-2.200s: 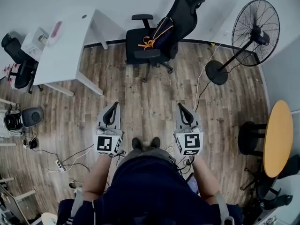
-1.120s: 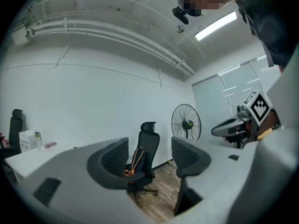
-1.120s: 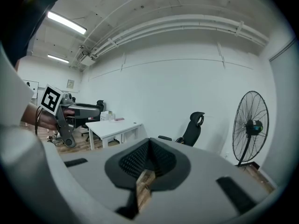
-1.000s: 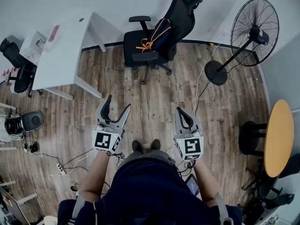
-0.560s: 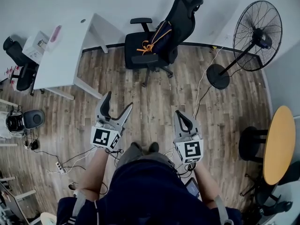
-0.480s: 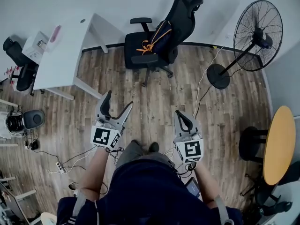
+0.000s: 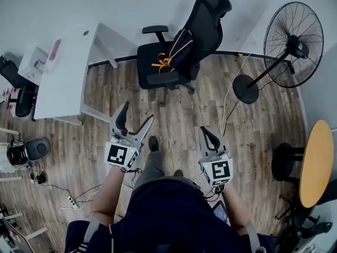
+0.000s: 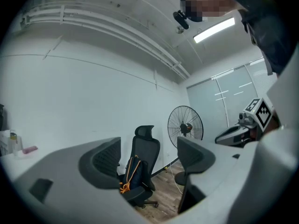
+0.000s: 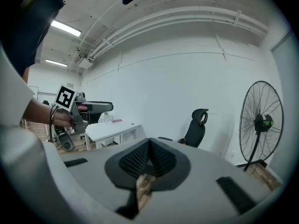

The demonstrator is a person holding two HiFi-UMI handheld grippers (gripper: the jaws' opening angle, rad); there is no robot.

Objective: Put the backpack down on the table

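One white table (image 7: pixel 68 73) at left, one high-backed office chair (image 7: pixel 208 15), one pedestal fan (image 7: pixel 292 36). One dark backpack (image 7: pixel 178 49) with orange straps stands on the chair's seat and leans on the backrest, long axis upright, well apart from the table. Two grippers: the left gripper (image 7: pixel 136 115) has just been opening its jaws, wide now, nothing between them. The right gripper (image 7: pixel 205 132) has jaws together, empty.

A: The left gripper (image 7: pixel 137 112) has just been opening: jaws shut before, spread wide now, nothing between them.
B: And a step! One foot (image 7: pixel 153 143) goes forward, and the right gripper (image 7: pixel 206 132) moves nearer the chair (image 7: pixel 158 62) too.
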